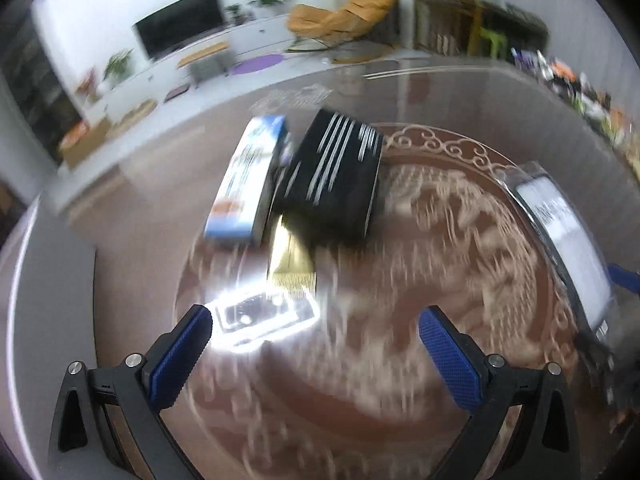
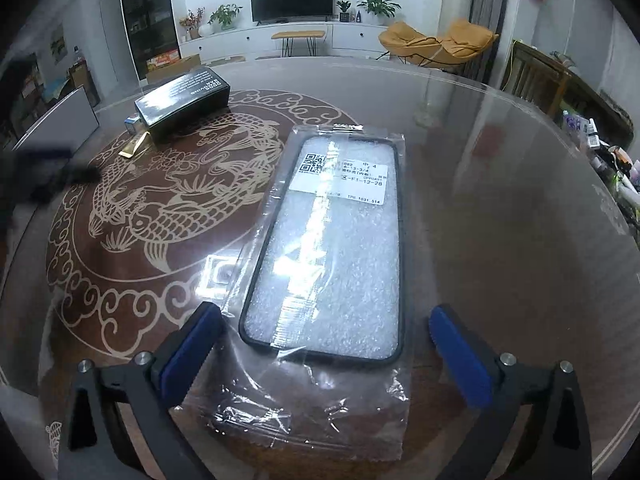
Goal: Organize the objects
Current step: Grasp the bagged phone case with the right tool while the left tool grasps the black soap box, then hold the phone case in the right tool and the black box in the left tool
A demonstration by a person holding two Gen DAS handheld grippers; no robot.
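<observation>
A phone case in a clear plastic bag (image 2: 326,240) lies flat on the glass table, its near end between the fingers of my open, empty right gripper (image 2: 326,340); it also shows at the right edge of the left wrist view (image 1: 568,236). A black box (image 1: 336,176) lies beside a blue-and-white box (image 1: 248,180), with a small gold packet (image 1: 290,256) in front of them. The black box (image 2: 184,100) and gold packet (image 2: 134,146) show far left in the right wrist view. My left gripper (image 1: 316,340) is open and empty, above the table short of the gold packet. The left view is motion-blurred.
The round glass table (image 2: 500,220) covers a brown fish-pattern disc (image 2: 152,200). A lamp reflection glares on the glass (image 1: 260,316). Clutter lines the table's far right edge (image 2: 608,156). A dark blurred shape (image 2: 40,180) sits at the left edge of the right wrist view.
</observation>
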